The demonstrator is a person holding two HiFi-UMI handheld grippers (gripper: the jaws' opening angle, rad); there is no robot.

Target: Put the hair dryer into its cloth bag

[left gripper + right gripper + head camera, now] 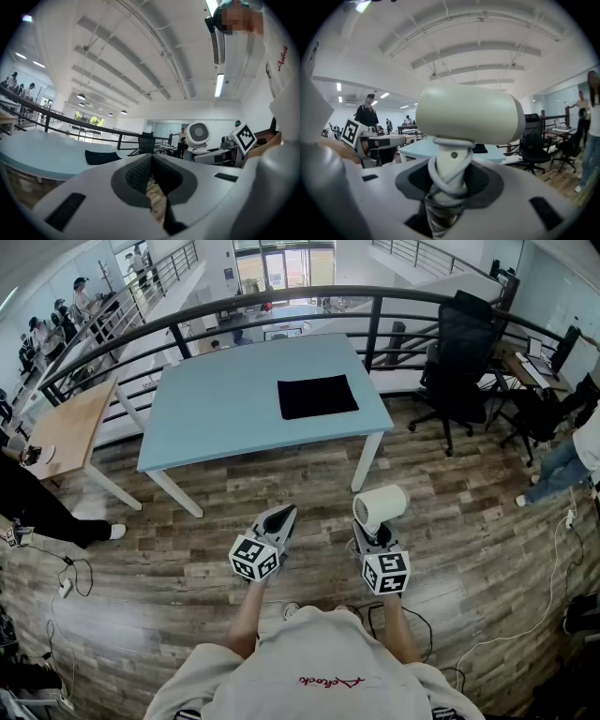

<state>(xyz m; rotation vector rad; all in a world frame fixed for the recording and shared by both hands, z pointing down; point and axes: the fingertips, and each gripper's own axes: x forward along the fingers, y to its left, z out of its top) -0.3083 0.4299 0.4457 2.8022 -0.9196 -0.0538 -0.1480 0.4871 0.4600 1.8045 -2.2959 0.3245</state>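
A cream hair dryer [379, 505] stands upright in my right gripper [368, 532], whose jaws are shut on its handle with the cord wound round it. In the right gripper view the dryer's barrel [469, 115] fills the middle above the handle [450, 173]. My left gripper [281, 517] is shut and holds nothing, level beside the right one, above the wooden floor. The black cloth bag [317, 396] lies flat on the light blue table [225, 409] ahead, also seen as a dark patch [100, 156] in the left gripper view. From the left gripper view the dryer [198, 135] shows its rear grille.
A black railing [281, 310] curves behind the table. A black office chair [459, 367] stands to the right, a wooden table [66, 427] to the left. People stand at the far left and right edges. Cables [539, 615] lie on the floor.
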